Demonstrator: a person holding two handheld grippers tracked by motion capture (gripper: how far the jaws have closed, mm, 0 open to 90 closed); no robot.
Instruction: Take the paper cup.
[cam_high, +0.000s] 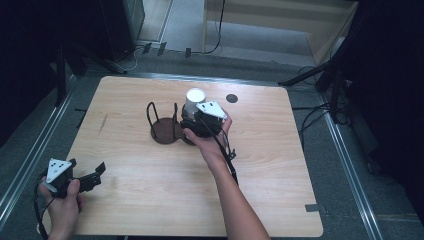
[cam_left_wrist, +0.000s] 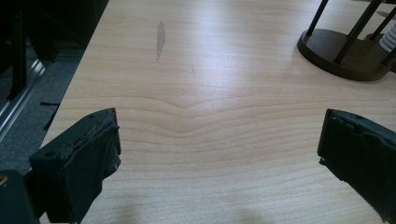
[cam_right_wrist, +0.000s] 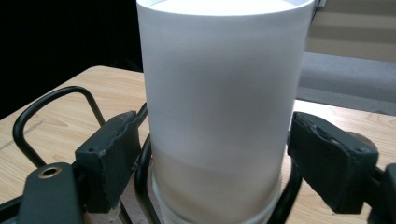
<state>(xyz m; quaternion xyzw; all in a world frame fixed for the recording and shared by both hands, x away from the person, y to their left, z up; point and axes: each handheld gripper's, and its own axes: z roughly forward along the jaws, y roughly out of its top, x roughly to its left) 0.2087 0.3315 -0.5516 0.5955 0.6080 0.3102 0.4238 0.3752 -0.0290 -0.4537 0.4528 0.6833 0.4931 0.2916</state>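
A tall white cup (cam_high: 195, 97) stands upright in the right slot of a dark brown holder (cam_high: 162, 134) with black wire loops, near the middle of the table. My right gripper (cam_high: 191, 117) reaches it from the near side. In the right gripper view the cup (cam_right_wrist: 219, 116) sits between both pads (cam_right_wrist: 109, 158), which press on its lower sides; the right gripper (cam_right_wrist: 215, 154) is shut on it. My left gripper (cam_high: 89, 166) rests at the near left corner, open, with bare wood between its jaws (cam_left_wrist: 217, 149). The holder's base (cam_left_wrist: 343, 58) lies far ahead on the right.
The wooden table (cam_high: 150, 200) carries a small black disc (cam_high: 231, 98) behind the cup and a grey tape patch (cam_high: 311, 207) at the near right. The holder's left slot (cam_high: 161, 125) holds nothing. Dark stands and cables ring the table.
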